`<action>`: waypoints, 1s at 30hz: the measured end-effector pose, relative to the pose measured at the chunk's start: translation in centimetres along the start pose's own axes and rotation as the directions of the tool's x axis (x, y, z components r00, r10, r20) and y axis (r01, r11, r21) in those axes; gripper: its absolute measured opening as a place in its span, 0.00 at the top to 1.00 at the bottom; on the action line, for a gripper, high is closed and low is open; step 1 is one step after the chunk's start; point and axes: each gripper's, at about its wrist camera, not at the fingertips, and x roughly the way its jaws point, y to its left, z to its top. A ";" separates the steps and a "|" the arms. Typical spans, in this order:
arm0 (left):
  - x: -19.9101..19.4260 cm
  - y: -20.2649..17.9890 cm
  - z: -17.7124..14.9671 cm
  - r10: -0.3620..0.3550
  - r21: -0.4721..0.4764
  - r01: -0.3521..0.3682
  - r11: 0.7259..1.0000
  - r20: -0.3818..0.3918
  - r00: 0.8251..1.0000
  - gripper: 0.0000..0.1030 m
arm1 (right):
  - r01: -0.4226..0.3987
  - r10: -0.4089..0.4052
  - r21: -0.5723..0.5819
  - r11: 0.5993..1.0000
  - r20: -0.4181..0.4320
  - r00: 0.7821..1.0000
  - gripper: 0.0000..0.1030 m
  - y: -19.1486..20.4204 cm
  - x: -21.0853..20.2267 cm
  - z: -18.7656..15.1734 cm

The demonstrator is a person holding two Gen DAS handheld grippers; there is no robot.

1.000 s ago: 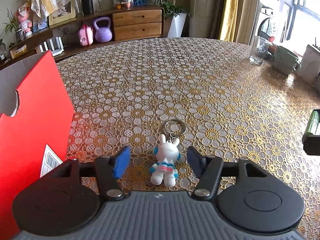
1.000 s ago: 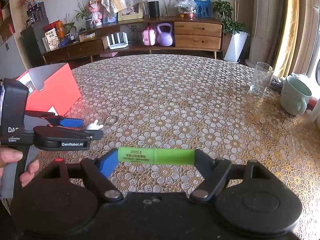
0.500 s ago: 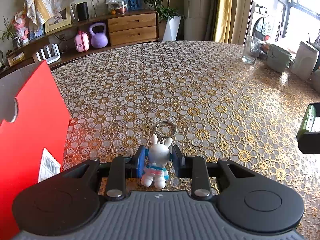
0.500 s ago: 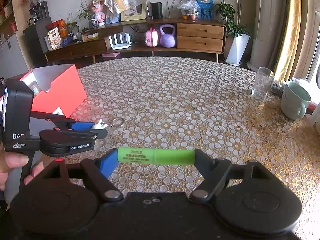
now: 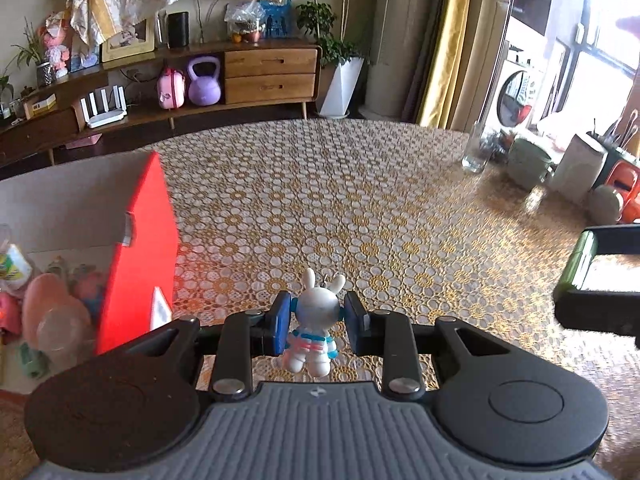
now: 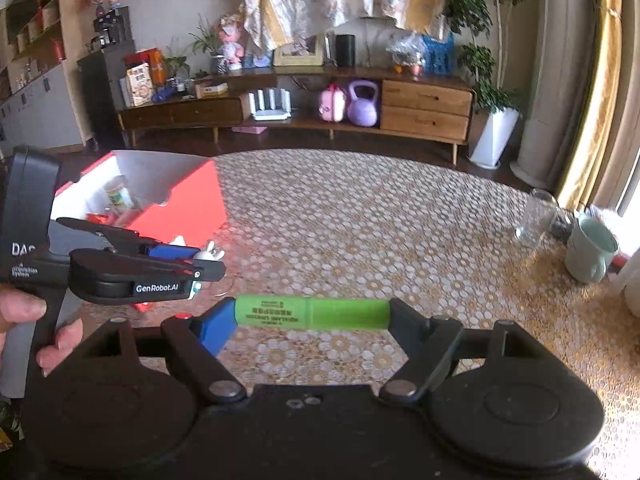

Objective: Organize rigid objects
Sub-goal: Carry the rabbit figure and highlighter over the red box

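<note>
Toys are sitting in the red box [image 5: 136, 264] at the far left of the table [image 5: 360, 208] — a pink rounded one, a clear bubble-like one and a few blurred pieces on its pale floor, while the right wrist view is also showing a small printed packet standing inside. Its grey flap is standing open, which is probably why both hands are carrying their loads up at this height: the wall needs clearing before anything drops in. Just right of the box, the left gripper [image 5: 318, 320] is pinching the rabbit keychain [image 5: 316, 320] by its round head, blue pads pressing on both sides, so the body is dangling free below and the ears are poking up. In the right wrist view a hand [image 6: 32, 328] is gripping that tool's handle, and the key ring is hanging under it. Further right, the right gripper [image 6: 312, 312] is clamping the green battery [image 6: 312, 312] end to end — fingers spread wide because it is lying crosswise between them. Far right, an empty-looking glass [image 6: 536, 216] and a green mug [image 6: 592, 256] are standing near the table's edge, well apart from the box.
</note>
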 end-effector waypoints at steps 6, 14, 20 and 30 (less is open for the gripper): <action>-4.0 1.8 0.6 -0.004 -0.013 0.004 1.000 0.016 1.000 0.73 | -0.027 0.028 -0.047 0.999 0.026 0.999 0.22 3.3 -1.3 1.4; -9.2 5.5 1.5 0.041 -0.016 -0.040 0.999 0.043 0.998 0.73 | -0.081 0.089 -0.130 0.988 0.058 0.994 0.22 8.8 -1.3 4.0; -11.5 10.3 1.5 0.095 -0.047 -0.092 0.995 0.050 0.994 0.73 | -0.123 0.136 -0.195 0.973 0.056 0.989 0.22 13.2 0.1 5.7; -12.4 17.7 0.4 0.180 -0.090 -0.177 0.980 0.026 0.983 0.73 | -0.170 0.188 -0.259 0.951 0.048 0.981 0.22 18.4 3.3 7.9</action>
